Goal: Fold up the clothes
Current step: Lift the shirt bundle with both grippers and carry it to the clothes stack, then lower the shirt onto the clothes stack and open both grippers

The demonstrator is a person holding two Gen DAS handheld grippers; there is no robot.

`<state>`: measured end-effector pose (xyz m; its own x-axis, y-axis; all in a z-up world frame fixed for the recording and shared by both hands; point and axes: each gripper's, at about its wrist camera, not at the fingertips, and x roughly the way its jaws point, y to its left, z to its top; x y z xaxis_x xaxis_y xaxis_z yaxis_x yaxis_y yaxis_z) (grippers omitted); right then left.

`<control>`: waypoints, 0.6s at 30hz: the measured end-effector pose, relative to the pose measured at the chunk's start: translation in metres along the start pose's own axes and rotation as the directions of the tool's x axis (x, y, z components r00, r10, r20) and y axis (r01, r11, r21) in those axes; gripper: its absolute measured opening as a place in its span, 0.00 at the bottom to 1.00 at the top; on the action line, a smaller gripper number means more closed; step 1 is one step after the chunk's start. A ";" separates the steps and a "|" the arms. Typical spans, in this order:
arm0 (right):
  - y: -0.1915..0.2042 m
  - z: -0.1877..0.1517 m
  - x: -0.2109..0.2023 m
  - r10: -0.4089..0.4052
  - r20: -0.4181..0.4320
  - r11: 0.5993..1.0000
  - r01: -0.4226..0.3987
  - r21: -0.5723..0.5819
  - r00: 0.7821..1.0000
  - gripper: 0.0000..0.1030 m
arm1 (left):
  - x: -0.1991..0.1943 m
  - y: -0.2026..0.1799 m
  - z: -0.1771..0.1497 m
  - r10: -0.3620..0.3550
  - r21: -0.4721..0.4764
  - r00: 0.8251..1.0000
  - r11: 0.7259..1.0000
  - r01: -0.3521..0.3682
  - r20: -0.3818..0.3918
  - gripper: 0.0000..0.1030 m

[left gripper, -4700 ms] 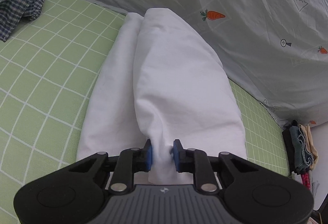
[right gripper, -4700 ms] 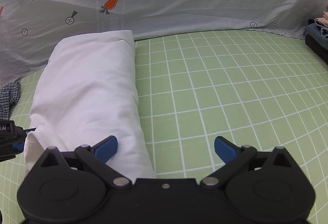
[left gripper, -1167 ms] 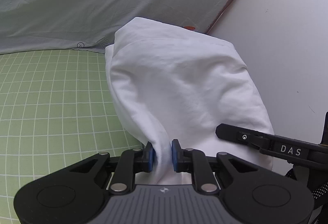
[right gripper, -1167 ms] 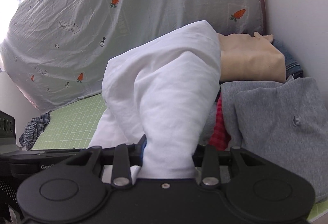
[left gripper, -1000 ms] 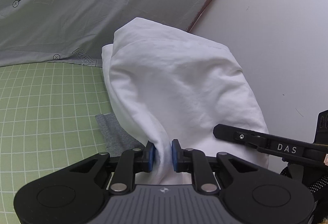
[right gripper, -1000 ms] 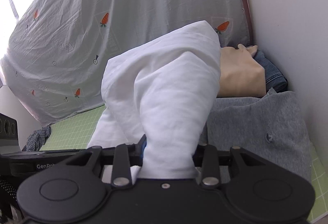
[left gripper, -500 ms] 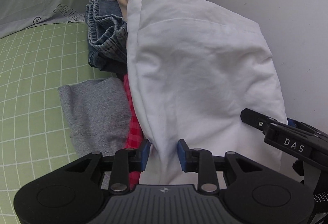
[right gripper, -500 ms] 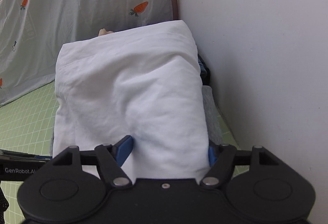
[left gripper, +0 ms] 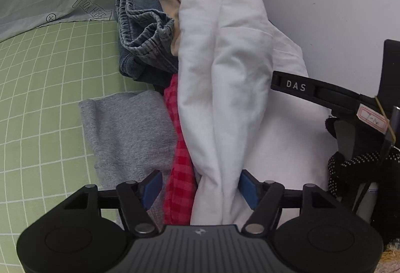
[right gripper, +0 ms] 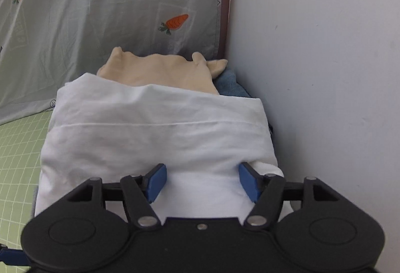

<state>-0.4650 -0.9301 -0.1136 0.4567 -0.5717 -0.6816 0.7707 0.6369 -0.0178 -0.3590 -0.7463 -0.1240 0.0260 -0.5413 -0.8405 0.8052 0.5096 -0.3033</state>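
— White folded garment (left gripper: 225, 78): location?
— On the clothes pile (left gripper: 140, 30) against the wall (right gripper: 325, 48), over grey, red-checked and denim items.
— Left gripper (left gripper: 200, 188)?
— Jaws opening; cloth loose between them.
— Right gripper (right gripper: 202, 181)?
— Jaws spread, closing slightly, cloth unpinched.
— Writing?
— "DAS" (left gripper: 296, 86) on right gripper's finger.

White garment (right gripper: 155, 138) covers most of the clothes pile; beige garment (right gripper: 160, 70) partly hidden behind it; red checked cloth (left gripper: 178, 173) shows only a strip.
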 end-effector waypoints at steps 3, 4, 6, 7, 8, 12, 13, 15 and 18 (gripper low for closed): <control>0.020 0.001 0.024 -0.049 -0.041 0.997 0.047 -0.060 0.998 0.66 | 0.008 0.013 -0.001 0.014 -0.042 1.000 0.999 -0.014 -0.009 0.68; 0.025 0.001 0.028 -0.062 -0.041 0.996 0.059 -0.074 0.997 0.66 | 0.008 0.017 -0.001 -0.002 -0.057 1.000 0.998 0.001 -0.009 0.68; 0.025 -0.007 0.028 -0.069 -0.013 0.994 0.067 -0.088 0.998 0.66 | 0.004 0.021 -0.002 -0.021 -0.063 1.000 0.998 0.021 -0.009 0.68; 0.021 -0.009 0.026 -0.061 -0.005 0.995 0.060 -0.079 0.998 0.66 | 0.001 0.023 -0.002 -0.028 -0.060 1.000 0.998 0.027 -0.008 0.68; 0.018 -0.011 0.023 -0.053 0.003 0.996 0.053 -0.070 0.999 0.66 | -0.004 0.022 -0.003 -0.027 -0.037 1.000 0.999 0.027 0.001 0.68; 0.016 -0.009 -0.004 -0.060 0.027 0.996 0.062 -0.071 0.998 0.73 | -0.030 0.019 -0.012 -0.023 0.070 0.998 0.997 0.018 0.060 0.70; 0.020 -0.011 -0.015 -0.067 0.039 0.995 0.070 -0.075 0.997 0.78 | -0.039 0.019 -0.016 -0.020 0.089 0.996 0.996 0.012 0.091 0.74; 0.026 -0.014 -0.038 -0.082 0.065 0.993 0.087 -0.084 0.995 0.95 | -0.058 0.021 -0.025 -0.018 0.113 0.986 0.994 -0.001 0.165 0.80; 0.037 -0.028 -0.079 -0.099 0.099 0.993 0.104 -0.048 0.990 0.99 | -0.092 0.024 -0.038 -0.051 0.127 0.947 0.992 0.011 0.316 0.96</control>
<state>-0.4851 -0.8471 -0.0810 0.4201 -0.6801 -0.6008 0.7918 0.5982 -0.1234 -0.3647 -0.6595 -0.0708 0.1707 -0.7505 -0.6385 0.8743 0.4142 -0.2531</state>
